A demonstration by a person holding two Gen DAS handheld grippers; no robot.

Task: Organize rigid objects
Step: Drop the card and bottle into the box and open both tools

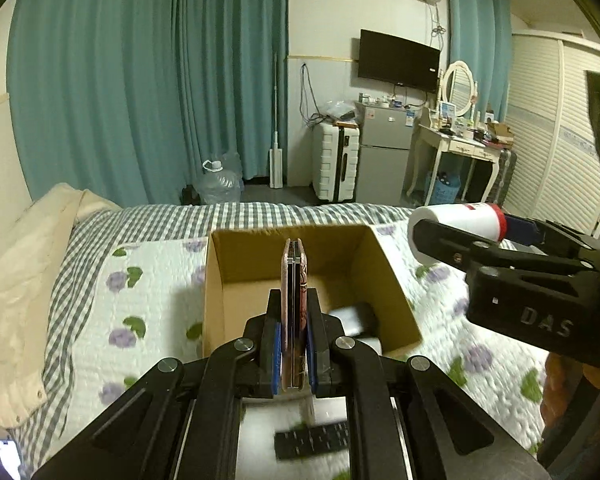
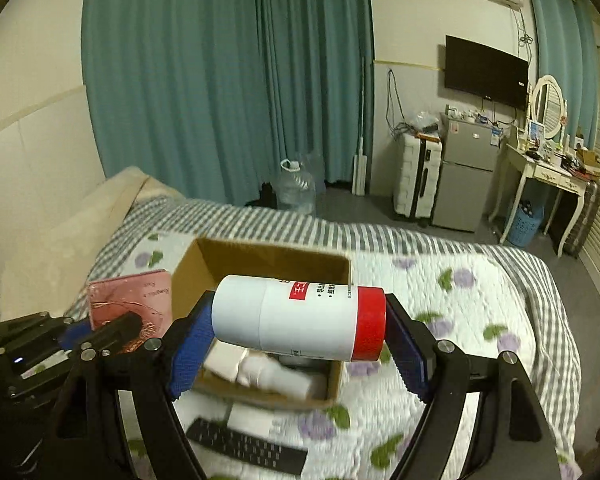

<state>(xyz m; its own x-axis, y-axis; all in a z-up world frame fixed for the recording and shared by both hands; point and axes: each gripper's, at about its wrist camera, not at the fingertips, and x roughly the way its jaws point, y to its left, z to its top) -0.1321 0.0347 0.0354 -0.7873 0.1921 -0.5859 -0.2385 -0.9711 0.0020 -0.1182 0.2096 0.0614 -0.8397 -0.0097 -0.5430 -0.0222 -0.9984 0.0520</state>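
Observation:
My left gripper (image 1: 294, 344) is shut on a thin pink booklet-like case (image 1: 295, 280), held on edge above the open cardboard box (image 1: 236, 256). From the right wrist view the same pink case (image 2: 130, 300) shows its flat face left of the box (image 2: 272, 264). My right gripper (image 2: 300, 336) is shut on a white cylindrical bottle with a red cap (image 2: 300, 320), gripped end to end and lying level over the box. In the left wrist view the bottle (image 1: 456, 226) hangs at the right. Inside the box lie white bottles (image 2: 260, 372) and a dark item (image 1: 360, 318).
The box sits on a bed with a floral quilt (image 2: 460, 320) and a checked sheet (image 1: 72, 280). A black remote (image 2: 244, 448) and a white item (image 2: 248, 416) lie in front of the box. A beige pillow (image 1: 24, 280) is at left; the room's furniture stands beyond.

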